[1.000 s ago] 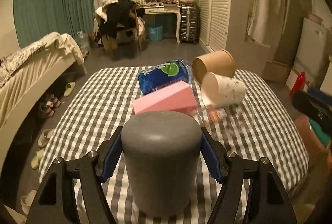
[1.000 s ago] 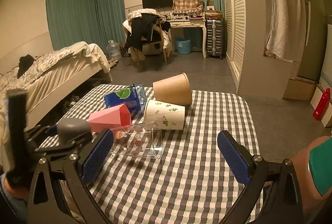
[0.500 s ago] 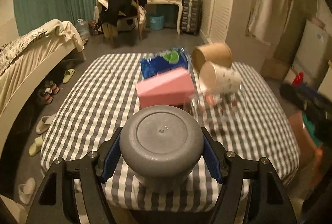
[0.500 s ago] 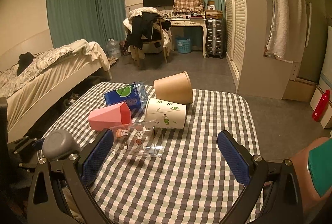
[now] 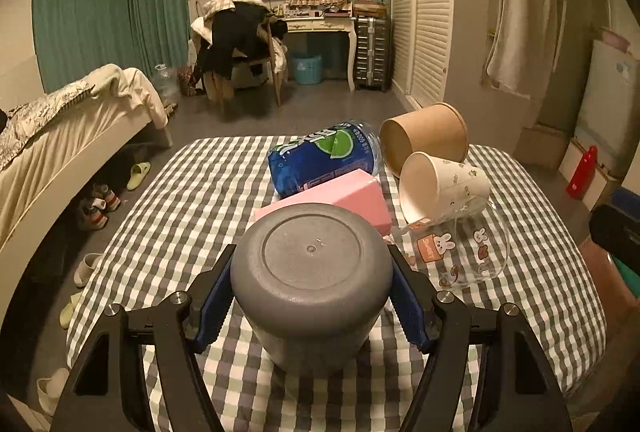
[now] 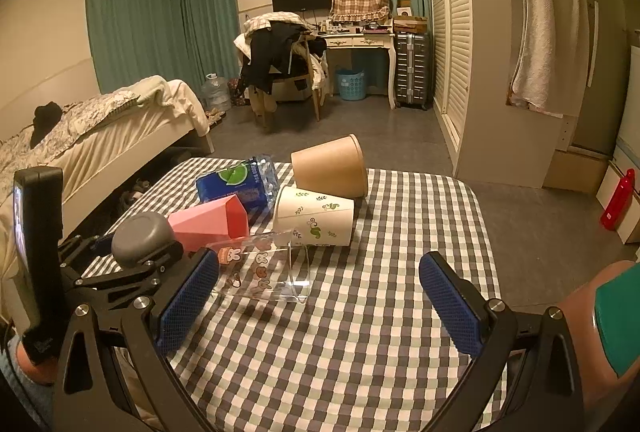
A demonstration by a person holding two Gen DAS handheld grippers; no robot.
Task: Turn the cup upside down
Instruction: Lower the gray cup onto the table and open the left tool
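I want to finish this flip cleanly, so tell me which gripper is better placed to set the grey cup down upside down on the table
Left. The left gripper already clamps the grey cup with its base up, over the checked table. The right gripper is open, holds nothing, and sits off to the side.

So the table (image 6: 400, 312) has a grey, white and pale green checkered cloth over it, hanging off the edges. Lying right on it there's a whole cluster of tipped-over stuff: a blue bottle (image 5: 324, 159) with a lime on the label, a brown paper cup (image 5: 426, 137) on its side next to it, a white paper cup (image 6: 314, 216) with little leaf prints just in front of that one, a pink wedge-shaped block (image 6: 208, 222) beside the bottle, and a clear glass cup (image 6: 264, 272) with cartoon bunnies lying on its side nearest the camera.
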